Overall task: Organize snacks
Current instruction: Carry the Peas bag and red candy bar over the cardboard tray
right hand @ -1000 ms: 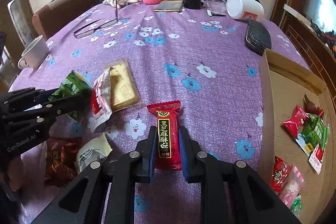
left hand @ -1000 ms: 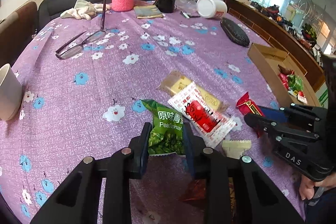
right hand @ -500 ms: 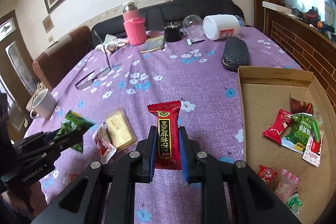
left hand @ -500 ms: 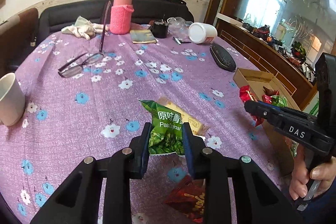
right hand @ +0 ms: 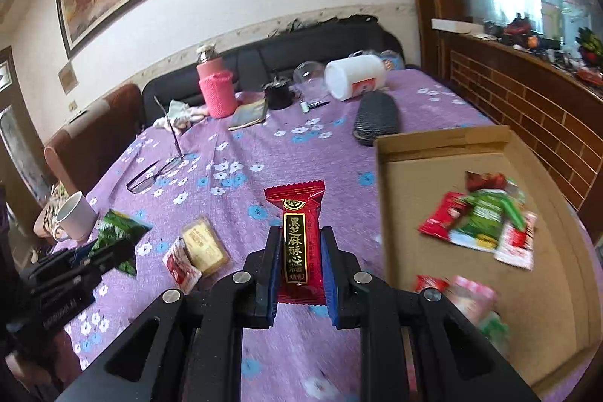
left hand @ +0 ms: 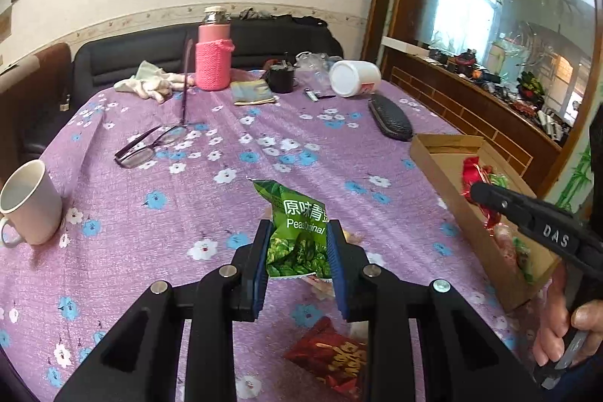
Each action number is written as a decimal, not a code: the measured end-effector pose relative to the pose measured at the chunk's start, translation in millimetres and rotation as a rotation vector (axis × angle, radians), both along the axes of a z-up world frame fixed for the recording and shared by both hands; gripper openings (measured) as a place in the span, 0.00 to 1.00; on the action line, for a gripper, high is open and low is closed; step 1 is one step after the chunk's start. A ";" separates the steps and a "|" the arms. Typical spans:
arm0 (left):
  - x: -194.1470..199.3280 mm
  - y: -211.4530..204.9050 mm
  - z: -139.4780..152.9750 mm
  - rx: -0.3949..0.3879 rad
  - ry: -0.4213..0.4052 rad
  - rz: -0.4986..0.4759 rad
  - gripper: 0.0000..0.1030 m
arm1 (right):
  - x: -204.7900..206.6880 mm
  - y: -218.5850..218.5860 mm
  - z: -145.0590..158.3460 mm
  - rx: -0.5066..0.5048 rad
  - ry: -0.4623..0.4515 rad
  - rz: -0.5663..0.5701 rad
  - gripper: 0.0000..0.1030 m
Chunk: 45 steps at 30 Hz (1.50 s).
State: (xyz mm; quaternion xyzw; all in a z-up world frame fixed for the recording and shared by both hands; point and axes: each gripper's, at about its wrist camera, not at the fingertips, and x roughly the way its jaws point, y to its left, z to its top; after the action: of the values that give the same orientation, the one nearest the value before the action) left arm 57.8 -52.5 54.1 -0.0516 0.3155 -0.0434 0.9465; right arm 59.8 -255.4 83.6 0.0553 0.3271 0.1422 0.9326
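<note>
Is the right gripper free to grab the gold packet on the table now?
Probably not: the right gripper is already shut on the red sesame snack. Nothing covers the gold packet, but that load must go into the cardboard box first.

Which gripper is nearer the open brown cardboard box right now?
Right. The right gripper, shut on the red candy packet, hovers at the brown cardboard box edge; the left gripper, holding the green pea packet, is farther left.
</note>
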 end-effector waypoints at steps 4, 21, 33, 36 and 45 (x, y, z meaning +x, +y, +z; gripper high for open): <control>-7.7 -8.1 5.9 0.023 -0.031 -0.015 0.27 | -14.5 -30.0 -0.4 0.048 -0.021 -0.064 0.20; -20.4 -35.1 14.4 0.081 -0.071 -0.034 0.27 | -14.7 -128.6 -27.1 0.234 0.027 -0.297 0.20; -10.6 -108.6 34.1 0.009 -0.036 -0.224 0.27 | -18.4 -158.5 -32.3 0.334 0.045 -0.398 0.20; -3.7 -138.9 33.3 -0.034 -0.002 -0.298 0.27 | -17.9 -164.5 -33.8 0.340 0.056 -0.428 0.20; 22.1 -220.7 -7.4 -0.090 0.119 -0.444 0.27 | -17.6 -180.4 -41.8 0.372 0.102 -0.495 0.20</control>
State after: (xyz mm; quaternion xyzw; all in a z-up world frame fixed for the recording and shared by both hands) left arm 79.9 -273.2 46.7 -0.0257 0.3720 -0.2612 0.8903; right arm 42.2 -435.8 41.9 0.3103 0.3185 -0.0348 0.8950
